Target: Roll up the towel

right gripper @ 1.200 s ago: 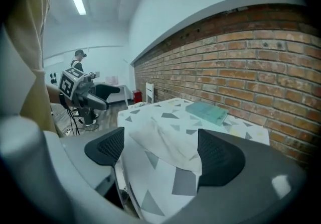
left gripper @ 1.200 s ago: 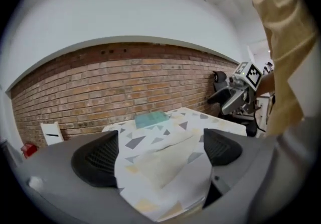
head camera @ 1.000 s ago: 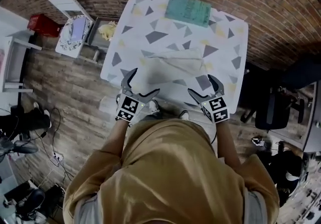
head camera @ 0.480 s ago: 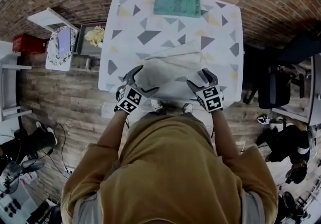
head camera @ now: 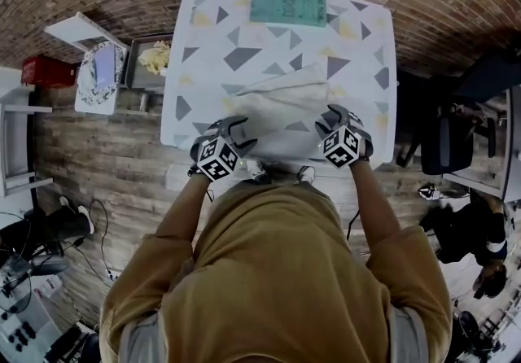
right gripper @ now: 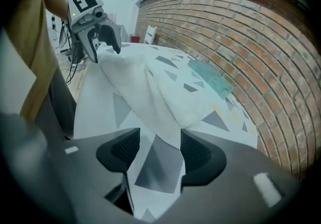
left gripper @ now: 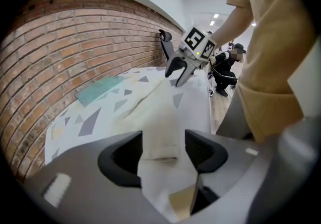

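Towel (head camera: pixel 281 105), soft, light and limp, lies loosely spread on the near half of the patterned desk (head camera: pixel 362 36), best taken at its near corners, where the left gripper (head camera: pixel 234 130) and right gripper (head camera: pixel 334 119) are closing half-wide jaws around its edge.

Left tongs (head camera: pixel 234 129) and right tongs (head camera: pixel 334 119) closing over towel (head camera: pixel 281 105) corners (patterned table (head camera: pixel 210 37))

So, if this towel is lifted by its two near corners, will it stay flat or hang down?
Probably it hangs down: the towel lies in soft folds on the table, so it should sag between held corners. It looks thin, so it is likely light. Its matte cloth surface probably will not slip much.
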### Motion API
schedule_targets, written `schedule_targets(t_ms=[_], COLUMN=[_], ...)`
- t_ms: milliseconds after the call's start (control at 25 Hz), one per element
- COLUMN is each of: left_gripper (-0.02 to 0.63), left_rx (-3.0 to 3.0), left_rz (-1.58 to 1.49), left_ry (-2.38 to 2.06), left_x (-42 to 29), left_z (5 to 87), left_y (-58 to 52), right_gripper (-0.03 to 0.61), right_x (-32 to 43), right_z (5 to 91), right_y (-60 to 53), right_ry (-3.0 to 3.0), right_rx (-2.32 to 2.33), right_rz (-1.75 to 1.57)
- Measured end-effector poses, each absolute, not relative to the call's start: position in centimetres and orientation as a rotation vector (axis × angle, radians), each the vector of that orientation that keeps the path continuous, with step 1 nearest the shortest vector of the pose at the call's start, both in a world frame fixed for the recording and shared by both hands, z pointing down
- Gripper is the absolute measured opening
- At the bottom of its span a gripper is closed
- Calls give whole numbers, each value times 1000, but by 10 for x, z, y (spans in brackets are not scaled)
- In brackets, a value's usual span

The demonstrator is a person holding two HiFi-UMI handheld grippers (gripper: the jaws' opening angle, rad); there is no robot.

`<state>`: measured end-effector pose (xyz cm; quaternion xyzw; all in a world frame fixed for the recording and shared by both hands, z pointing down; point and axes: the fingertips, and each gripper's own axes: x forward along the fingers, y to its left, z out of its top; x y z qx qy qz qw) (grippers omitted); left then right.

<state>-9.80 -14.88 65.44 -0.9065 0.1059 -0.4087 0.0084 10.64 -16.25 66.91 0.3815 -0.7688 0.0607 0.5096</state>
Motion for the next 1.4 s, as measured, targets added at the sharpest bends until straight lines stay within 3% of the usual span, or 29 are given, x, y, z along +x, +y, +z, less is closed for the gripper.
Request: schedule_targets(t_ms=[160, 360, 560, 960, 1000, 1080, 1400], left_gripper=[267, 224, 170, 140, 138, 126, 87], left_rx=[-2828, -2812, -2787, -2813, -2822, -2854, -2898], left_rz=[-1296, -1363, -1451, -1478, -1477, -1462, -1367], left_ry=[336, 343, 409, 461, 474, 510, 611], left_x=[-95, -94, -100, -103, -103, -104, -114], left_z=[657, 668, 682, 684, 684, 683, 665], left_y=[-142, -135, -137, -140, -141, -143, -149], right_gripper=[248, 172, 164, 135, 123, 35, 29], right_x=[117, 124, 122, 123, 123, 124, 117], right_z=[673, 677, 680, 686, 686, 686, 667], right_y=[-168, -174, -174, -175, -175, -176, -158], right_ry=[-1837, -1825, -1851, -1967, -1964, -1942, -1947], right_rx=[908, 867, 748, 665, 650, 631, 624], right_rz=[134, 86, 51, 309, 307, 275, 239])
